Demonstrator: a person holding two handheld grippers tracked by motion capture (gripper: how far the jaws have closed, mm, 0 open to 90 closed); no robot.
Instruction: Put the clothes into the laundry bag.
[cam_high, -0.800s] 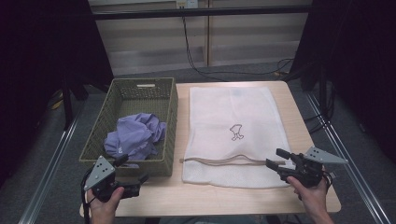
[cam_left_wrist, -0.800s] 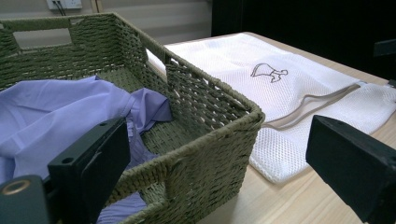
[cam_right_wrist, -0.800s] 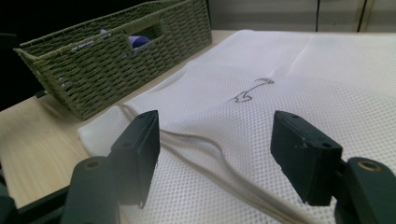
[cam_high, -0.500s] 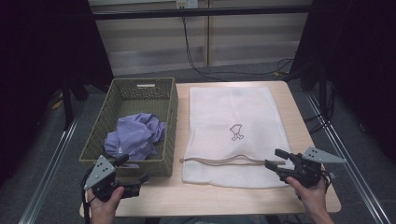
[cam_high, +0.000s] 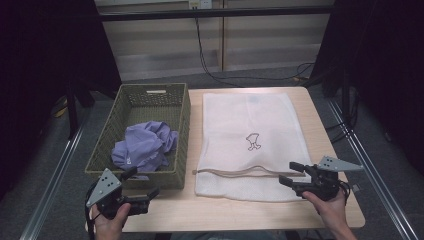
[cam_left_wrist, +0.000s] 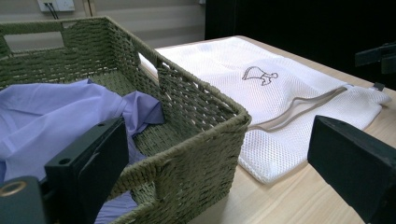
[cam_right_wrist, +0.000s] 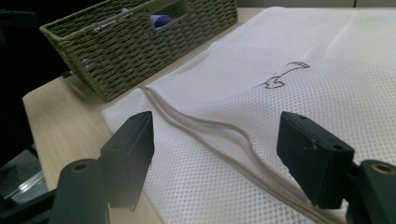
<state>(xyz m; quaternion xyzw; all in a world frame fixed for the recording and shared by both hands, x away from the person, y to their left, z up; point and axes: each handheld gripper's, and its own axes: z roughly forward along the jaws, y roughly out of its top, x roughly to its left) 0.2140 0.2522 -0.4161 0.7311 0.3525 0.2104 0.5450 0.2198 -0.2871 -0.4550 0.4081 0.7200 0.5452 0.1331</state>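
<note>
High view: 2 grippers — left gripper (cam_high: 141, 184) and right gripper (cam_high: 294, 174) — stand wide open, holding nothing. Right gripper sits at the zipper edge of the flat white mesh laundry bag (cam_high: 247, 125); the crumpled lilac cloth (cam_high: 145, 146) lies in the green woven basket (cam_high: 183, 117). Likely step: approach — next, pinch the bag's opening.

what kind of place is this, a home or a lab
Most likely a lab or recording setup, not a home: a bare wooden table between black curtains, loose cables on the floor, and a person's handheld grippers.
</note>
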